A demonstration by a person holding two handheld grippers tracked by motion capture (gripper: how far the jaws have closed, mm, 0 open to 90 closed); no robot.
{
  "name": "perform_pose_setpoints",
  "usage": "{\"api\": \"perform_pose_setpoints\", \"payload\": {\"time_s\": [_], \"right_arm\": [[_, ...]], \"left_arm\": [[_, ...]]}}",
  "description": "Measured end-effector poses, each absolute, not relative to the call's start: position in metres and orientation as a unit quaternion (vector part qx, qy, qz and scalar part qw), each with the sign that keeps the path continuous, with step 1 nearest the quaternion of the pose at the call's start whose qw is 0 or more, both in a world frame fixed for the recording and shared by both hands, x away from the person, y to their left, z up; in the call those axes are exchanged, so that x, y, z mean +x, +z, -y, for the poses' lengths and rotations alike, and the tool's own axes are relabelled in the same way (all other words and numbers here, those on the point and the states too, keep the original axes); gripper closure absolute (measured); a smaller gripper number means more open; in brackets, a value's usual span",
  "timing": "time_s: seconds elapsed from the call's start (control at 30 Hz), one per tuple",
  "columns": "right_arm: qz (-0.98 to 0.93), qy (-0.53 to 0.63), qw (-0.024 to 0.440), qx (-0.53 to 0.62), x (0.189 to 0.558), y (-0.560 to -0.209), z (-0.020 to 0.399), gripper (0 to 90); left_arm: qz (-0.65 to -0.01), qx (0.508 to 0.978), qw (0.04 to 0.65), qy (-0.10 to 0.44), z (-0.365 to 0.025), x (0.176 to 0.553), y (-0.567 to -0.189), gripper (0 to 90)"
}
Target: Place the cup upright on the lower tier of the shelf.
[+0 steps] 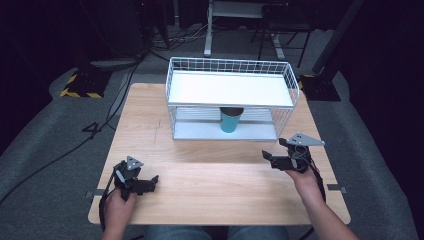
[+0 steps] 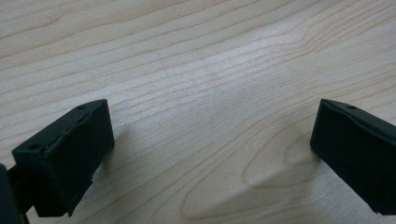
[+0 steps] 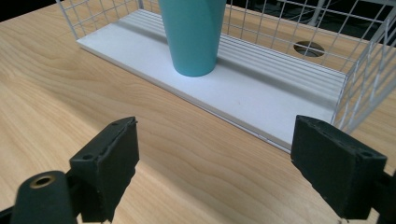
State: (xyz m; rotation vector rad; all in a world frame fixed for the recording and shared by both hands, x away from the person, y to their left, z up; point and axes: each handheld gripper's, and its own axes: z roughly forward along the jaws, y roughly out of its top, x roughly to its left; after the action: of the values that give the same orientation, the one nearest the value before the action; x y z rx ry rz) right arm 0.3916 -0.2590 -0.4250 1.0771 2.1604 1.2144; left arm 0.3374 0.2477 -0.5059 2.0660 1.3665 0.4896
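A teal cup stands upright on the lower shelf of a white wire rack at the back of the wooden table. In the right gripper view the cup stands on the white shelf board, ahead and to the left of the jaws. My right gripper is held open above the table, in front of the rack's right end, nothing between its jaws. My left gripper rests low at the front left, open over bare wood.
The rack's upper shelf is a flat white board overhanging the cup. The wire side wall rises close on the right in the right gripper view. Cables and stand feet lie on the grey floor behind the table.
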Motion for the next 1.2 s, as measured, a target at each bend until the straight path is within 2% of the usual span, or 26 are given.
{"api": "perform_pose_setpoints", "payload": {"time_s": [0.63, 1.2], "right_arm": [[-0.796, 0.420, 0.202, 0.385, 0.345, -0.448, 0.302, 16.4], [-0.819, 0.355, 0.168, 0.417, 0.333, -0.487, 0.330, 16.1]], "left_arm": [[-0.516, 0.780, 0.304, 0.185, -0.248, 0.337, -0.506, 0.1], [-0.516, 0.779, 0.304, 0.186, -0.248, 0.337, -0.506, 0.1]]}}
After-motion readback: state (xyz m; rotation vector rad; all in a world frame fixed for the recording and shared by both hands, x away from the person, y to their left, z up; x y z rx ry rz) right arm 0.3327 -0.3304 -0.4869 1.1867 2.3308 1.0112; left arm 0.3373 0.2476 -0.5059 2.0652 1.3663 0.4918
